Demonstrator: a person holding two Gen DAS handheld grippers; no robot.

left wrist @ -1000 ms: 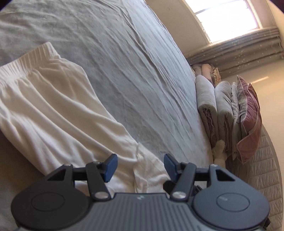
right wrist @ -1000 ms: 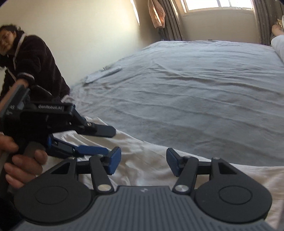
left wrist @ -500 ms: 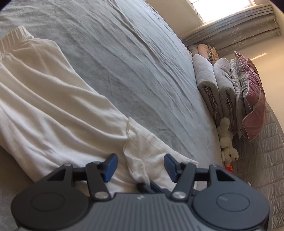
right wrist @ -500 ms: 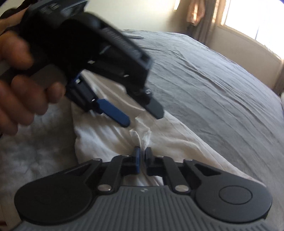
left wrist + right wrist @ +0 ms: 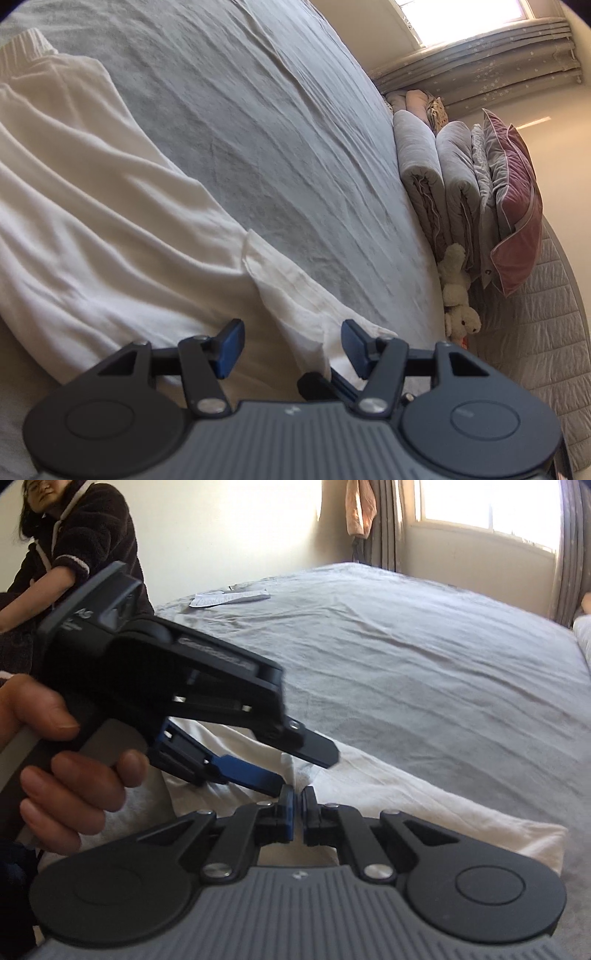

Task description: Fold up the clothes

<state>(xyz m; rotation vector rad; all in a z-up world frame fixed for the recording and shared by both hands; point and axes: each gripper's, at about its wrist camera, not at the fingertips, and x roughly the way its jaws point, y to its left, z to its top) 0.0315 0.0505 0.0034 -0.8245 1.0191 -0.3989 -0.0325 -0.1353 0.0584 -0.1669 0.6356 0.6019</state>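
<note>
A: Eyes on the white cotton garment (image 5: 122,236), lying long and rumpled across the grey bed sheet (image 5: 280,140). There's a ribbed elastic band (image 5: 26,46) at its far end, so it reads as trousers or a skirt, and a loose flap of thinner white fabric (image 5: 291,291) at the near end.

B: And the right hand-held gripper (image 5: 297,814) has its blue pads squeezed together at that near hem. Whether it has pinched cloth or just air, I can't tell from here.

A: The left hand-held gripper (image 5: 288,345) is the opposite story: jaws apart, about halfway, straddling the flap and holding nothing. In the right wrist view it hangs above the cloth, gripped by the person's hand (image 5: 62,768).

B: So, my read: this is the corner-grab before the first fold. To do it well, the left should drop onto the hem, take both layers, and close fully before anyone lifts.

A: Agreed, and lift both ends together, or that soft cotton will sag and twist in the middle.

B: Further out: folded grey quilts (image 5: 436,177), a pink cushion (image 5: 517,214) and a cream plush toy (image 5: 458,295) at the bed's end, white papers (image 5: 229,597) on the far side, and a seated person in a dark fleece (image 5: 77,550) watching.
</note>
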